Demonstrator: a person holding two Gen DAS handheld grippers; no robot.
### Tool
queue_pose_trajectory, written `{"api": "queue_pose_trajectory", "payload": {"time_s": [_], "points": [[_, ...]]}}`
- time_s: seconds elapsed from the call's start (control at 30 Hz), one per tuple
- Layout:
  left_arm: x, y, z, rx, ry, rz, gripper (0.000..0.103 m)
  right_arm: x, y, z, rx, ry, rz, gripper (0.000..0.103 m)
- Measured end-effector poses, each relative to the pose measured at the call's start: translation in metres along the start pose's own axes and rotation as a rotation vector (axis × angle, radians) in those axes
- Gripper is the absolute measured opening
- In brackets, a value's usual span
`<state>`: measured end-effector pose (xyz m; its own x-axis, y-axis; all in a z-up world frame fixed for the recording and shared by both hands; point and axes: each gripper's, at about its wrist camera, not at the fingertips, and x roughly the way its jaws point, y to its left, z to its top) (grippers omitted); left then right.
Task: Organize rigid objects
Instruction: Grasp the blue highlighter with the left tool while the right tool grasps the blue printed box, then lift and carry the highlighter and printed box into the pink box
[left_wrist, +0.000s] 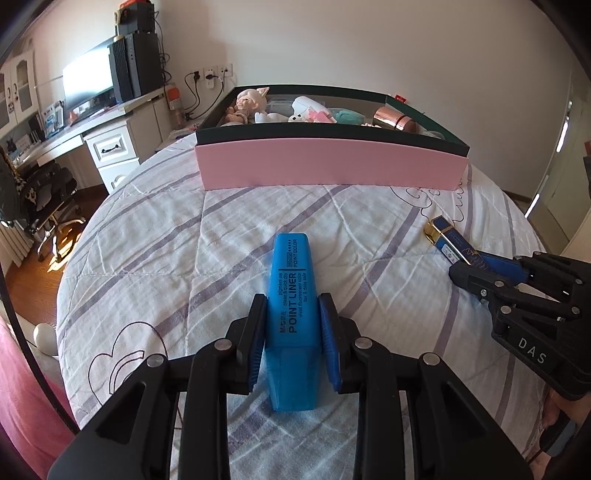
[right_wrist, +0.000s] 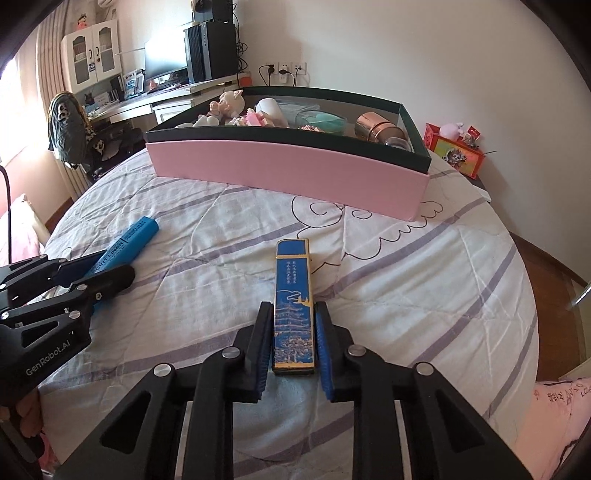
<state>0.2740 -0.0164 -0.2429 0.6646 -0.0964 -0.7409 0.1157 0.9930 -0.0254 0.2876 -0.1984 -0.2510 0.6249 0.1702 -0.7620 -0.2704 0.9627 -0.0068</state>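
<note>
Bed (left_wrist: 155, 266) | left view: desk drawers (left_wrist: 110, 147) | right view: red box (right_wrist: 456, 151)

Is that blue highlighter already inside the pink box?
No, the blue highlighter lies on the bedspread in front of the pink box, clamped in the left gripper.
</note>
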Motion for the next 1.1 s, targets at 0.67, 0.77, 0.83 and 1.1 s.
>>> {"api": "queue_pose_trajectory", "payload": {"time_s": [0.67, 0.77, 0.83, 1.1], "points": [[-0.061, 0.011, 0.001, -0.071, -0.153, -0.038, 0.027, -0.056, 0.015, -0.011, 0.158, -0.199, 0.164, 0.021], [-0.091, 0.005, 0.005, -0.050, -0.220, -0.010, 0.027, -0.088, 0.025, -0.006, 0.142, -0.291, 0.134, 0.021], [-0.111, 0.001, 0.006, -0.039, -0.268, 0.001, 0.027, -0.110, 0.031, -0.003, 0.132, -0.354, 0.107, 0.021], [-0.182, -0.013, 0.005, 0.014, -0.432, 0.037, 0.027, -0.174, 0.054, -0.003, 0.081, -0.496, 0.044, 0.021]]}}
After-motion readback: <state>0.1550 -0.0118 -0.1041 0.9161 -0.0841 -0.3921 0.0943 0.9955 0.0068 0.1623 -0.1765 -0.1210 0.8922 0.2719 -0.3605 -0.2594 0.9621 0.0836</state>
